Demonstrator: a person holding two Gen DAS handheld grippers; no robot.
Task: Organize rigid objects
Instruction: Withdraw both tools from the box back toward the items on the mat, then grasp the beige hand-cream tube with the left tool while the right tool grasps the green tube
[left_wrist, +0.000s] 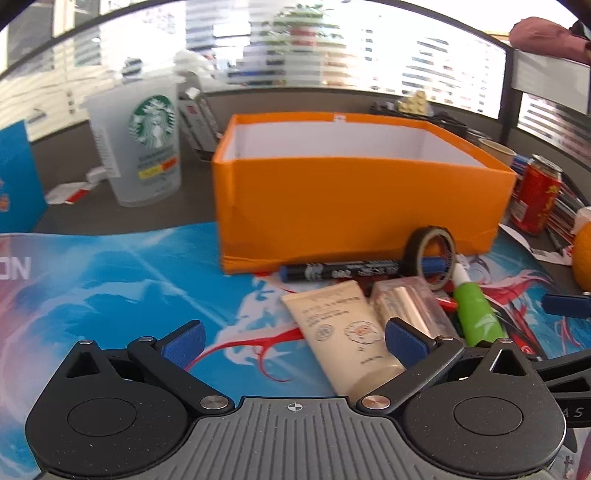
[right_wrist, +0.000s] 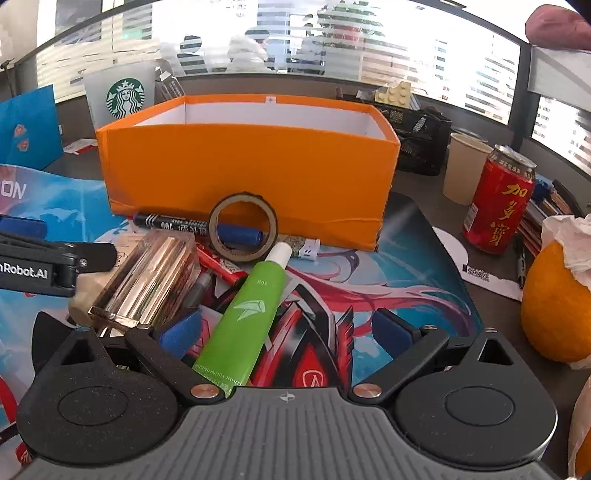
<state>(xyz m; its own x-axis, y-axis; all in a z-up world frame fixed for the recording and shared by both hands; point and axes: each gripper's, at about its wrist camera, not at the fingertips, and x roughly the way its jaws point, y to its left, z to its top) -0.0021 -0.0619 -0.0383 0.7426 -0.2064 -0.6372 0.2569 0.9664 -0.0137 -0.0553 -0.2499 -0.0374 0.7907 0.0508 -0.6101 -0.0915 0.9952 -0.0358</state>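
a: why's the left tool (left_wrist: 293, 341) spread apart, empty?
b: likely lining up on the beige tube (left_wrist: 345, 334) beside the clear gold-cored case (left_wrist: 408, 308).
a: and the right tool (right_wrist: 286, 332)?
b: also gaping, straddling the green tube (right_wrist: 245, 312). everything's heaped on the worktop mat (right_wrist: 417, 280) against the orange box (right_wrist: 251, 166), presumably their destination.

Orange box (left_wrist: 362, 199) behind tape roll (left_wrist: 430, 254), black marker (left_wrist: 340, 271), beige tube (left_wrist: 343, 332), green tube (left_wrist: 476, 314).
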